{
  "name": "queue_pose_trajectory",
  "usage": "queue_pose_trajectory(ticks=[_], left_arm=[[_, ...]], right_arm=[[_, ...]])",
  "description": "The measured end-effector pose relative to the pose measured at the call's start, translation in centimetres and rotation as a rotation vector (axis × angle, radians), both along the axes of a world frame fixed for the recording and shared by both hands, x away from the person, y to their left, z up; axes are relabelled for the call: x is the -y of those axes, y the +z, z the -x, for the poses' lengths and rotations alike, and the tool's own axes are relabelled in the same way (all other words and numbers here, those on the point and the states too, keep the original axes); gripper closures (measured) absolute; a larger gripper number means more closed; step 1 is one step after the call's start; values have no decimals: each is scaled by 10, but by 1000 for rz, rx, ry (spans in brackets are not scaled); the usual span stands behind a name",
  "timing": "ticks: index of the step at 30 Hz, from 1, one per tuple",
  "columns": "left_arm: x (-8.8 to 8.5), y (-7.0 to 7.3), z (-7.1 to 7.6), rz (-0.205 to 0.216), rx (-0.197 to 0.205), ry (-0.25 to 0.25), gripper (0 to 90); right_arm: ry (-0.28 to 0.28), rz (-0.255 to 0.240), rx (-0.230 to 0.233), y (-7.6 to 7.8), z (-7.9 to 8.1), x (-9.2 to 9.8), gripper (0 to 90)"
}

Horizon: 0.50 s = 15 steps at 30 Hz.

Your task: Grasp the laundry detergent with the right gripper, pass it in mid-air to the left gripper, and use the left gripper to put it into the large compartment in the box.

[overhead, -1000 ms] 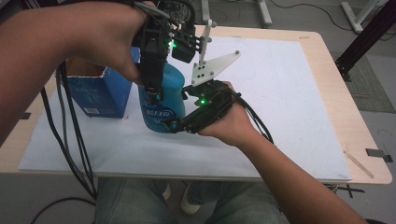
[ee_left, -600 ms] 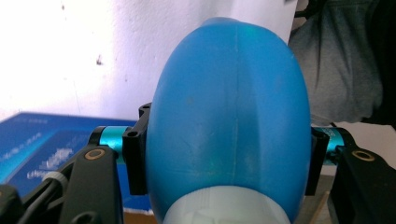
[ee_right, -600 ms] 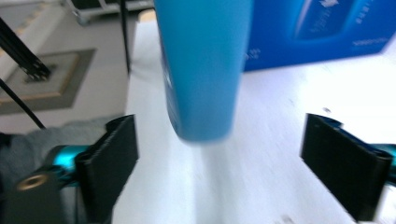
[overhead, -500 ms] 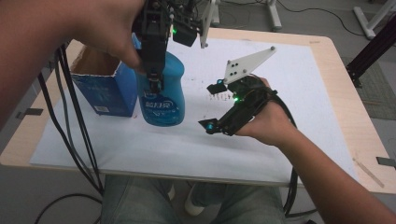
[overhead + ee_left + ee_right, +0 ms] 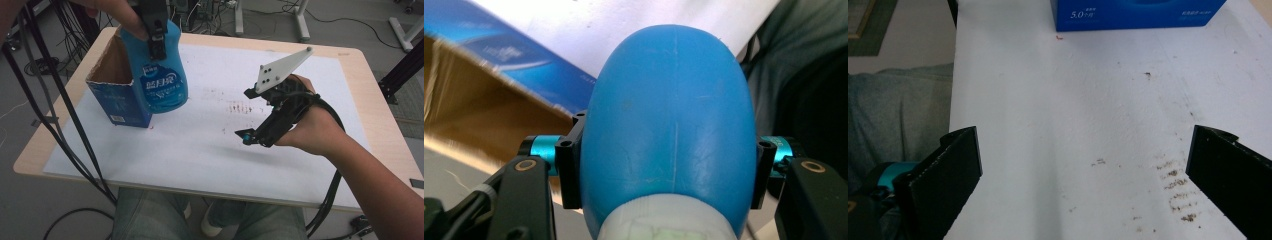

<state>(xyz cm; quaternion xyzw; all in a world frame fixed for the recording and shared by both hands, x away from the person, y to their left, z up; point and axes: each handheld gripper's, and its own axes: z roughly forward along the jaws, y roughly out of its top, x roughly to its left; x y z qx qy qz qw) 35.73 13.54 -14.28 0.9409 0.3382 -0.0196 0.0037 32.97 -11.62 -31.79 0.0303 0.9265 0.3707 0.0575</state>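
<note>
A blue plastic bottle (image 5: 161, 82) with a white label hangs tilted in the air, its lower end over the front edge of an open blue cardboard box (image 5: 116, 102). My left gripper (image 5: 155, 37) is shut on the bottle's upper body. In the left gripper view the two jaws press on either side of the bottle (image 5: 669, 115), with the box's brown inside (image 5: 479, 110) behind it. My right gripper (image 5: 247, 115) hovers open over the middle right of the table, its jaws wide apart with nothing between them (image 5: 1083, 180).
A white sheet (image 5: 210, 150) covers the wooden table (image 5: 377, 120) and carries brown smudges (image 5: 241, 106) near the right gripper. Black cables (image 5: 60, 125) hang down past the table's left side. The person's knees (image 5: 165, 215) sit under the front edge.
The right gripper came away from the bottle's lower part and moved right, jaws open. The left gripper lifted the bottle off the table, up beside the box.
</note>
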Motion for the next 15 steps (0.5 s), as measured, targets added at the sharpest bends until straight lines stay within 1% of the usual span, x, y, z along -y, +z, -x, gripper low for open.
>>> queue_pose_trajectory(ticks=[1, 4, 6, 8, 11, 13, 14, 15], left_arm=[[-3, 4, -1, 10, 3, 44, 380], [-15, 18, -4, 20, 2, 150, 379], [-23, 23, -7, 25, 6, 229, 379], [-34, 27, -11, 24, 0, 300, 379], [-49, 31, -17, 11, 11, 377, 379], [-59, 33, -20, -4, 15, 409, 379], [-63, 34, -21, -9, 16, 438, 379], [-67, 35, -23, -14, 15, 456, 379]], right_arm=[[2, 5, 0, 0, 1, 0, 5], [8, 15, -1, 0, 2, 0, 5], [9, 17, -4, 0, 3, 0, 5], [12, 22, -4, 0, 3, -1, 5], [15, 19, -4, 0, 4, 0, 5], [13, 16, -5, 1, 4, 0, 5], [14, 15, -2, 1, 4, 0, 6], [13, 13, -2, 1, 3, 0, 6]])
